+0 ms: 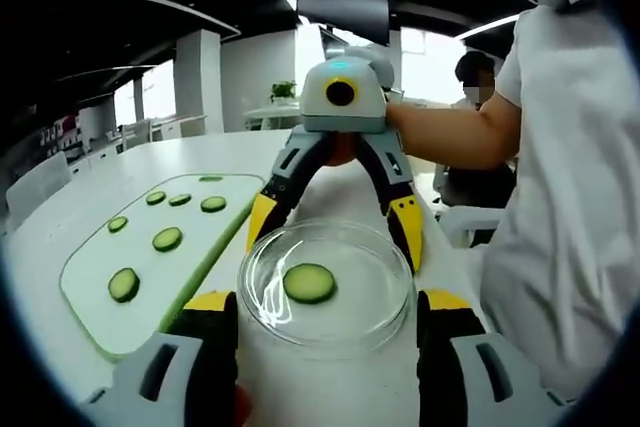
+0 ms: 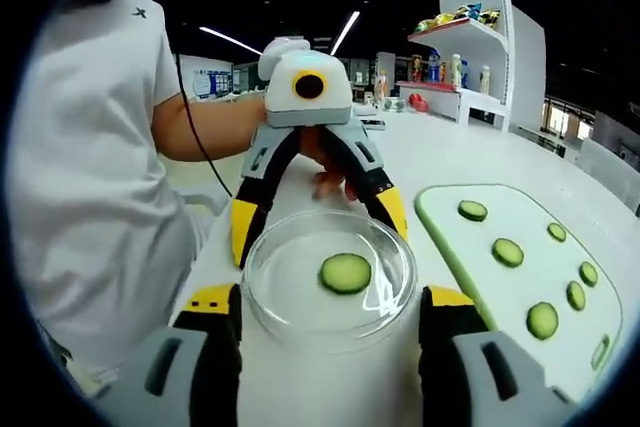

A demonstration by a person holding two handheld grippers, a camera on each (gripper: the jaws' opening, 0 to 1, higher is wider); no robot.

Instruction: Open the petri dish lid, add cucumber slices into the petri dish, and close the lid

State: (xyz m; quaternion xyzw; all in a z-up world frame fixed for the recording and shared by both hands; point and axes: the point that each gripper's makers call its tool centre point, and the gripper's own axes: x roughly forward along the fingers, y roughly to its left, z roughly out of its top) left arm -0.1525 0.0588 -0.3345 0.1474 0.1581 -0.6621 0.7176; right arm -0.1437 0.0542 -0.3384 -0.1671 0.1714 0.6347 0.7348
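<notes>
Clear glass petri dish with one cucumber slice sits between your two spread grippers, left gripper and right gripper facing across it; lid apparently off.

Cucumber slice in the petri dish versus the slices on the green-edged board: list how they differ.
The cucumber slice lies alone inside the clear petri dish, between the two open grippers; the board slices lie scattered, several together, on the cutting board, off to the side. In the right gripper view, the dish slice sits under or behind glass glare, while the board slices lie uncovered. All are round, flat, dark-rimmed with pale centres.
</notes>
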